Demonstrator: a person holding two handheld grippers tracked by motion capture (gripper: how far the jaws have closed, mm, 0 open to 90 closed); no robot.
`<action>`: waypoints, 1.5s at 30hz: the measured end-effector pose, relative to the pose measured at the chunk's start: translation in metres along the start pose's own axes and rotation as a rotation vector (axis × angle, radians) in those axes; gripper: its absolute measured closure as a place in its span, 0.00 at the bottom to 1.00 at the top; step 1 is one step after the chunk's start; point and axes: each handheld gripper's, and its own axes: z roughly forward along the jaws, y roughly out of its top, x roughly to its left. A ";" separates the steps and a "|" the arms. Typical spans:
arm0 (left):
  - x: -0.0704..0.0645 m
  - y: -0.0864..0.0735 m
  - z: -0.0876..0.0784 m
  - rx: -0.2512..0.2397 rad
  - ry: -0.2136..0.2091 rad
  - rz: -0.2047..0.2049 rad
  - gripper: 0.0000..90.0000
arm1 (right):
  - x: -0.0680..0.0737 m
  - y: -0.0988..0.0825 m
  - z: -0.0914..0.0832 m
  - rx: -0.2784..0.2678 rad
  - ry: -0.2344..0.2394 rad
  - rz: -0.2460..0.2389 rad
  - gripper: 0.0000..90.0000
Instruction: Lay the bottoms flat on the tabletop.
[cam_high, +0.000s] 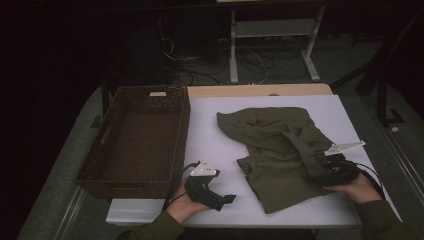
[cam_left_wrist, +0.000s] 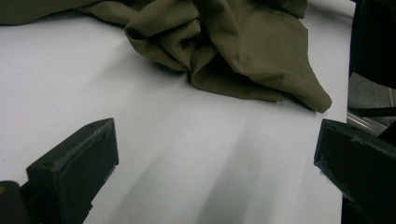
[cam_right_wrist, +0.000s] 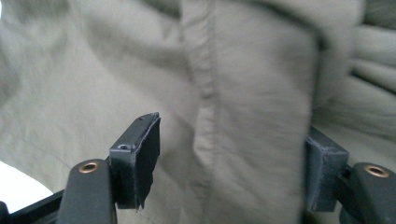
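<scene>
An olive garment (cam_high: 280, 150) lies crumpled right of centre in the high view, on the white table (cam_high: 215, 135). The right gripper (cam_high: 320, 172) sits on its lower right edge; in the right gripper view its jaws stand apart with a seamed fold of cloth between them, not pinched. The left gripper (cam_high: 222, 200), bottom centre, has its jaws spread wide over bare table. A brown woven basket (cam_high: 107, 135) fills the left; its pale label is too small to read

a dim room, a white metal table frame (cam_high: 272, 35) and tangled cables (cam_high: 215, 62) on grey floor (cam_high: 340, 60).
</scene>
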 end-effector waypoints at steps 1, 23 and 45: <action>0.000 0.000 0.000 0.001 0.000 0.000 0.00 | 0.002 0.000 0.002 0.004 -0.008 -0.018 0.38; 0.000 0.000 0.001 0.012 0.003 0.008 0.00 | 0.012 0.017 -0.018 -0.060 -0.087 -0.111 0.96; -0.001 0.000 0.001 0.012 0.000 0.013 0.00 | 0.040 0.099 0.001 -0.222 0.000 -0.222 0.96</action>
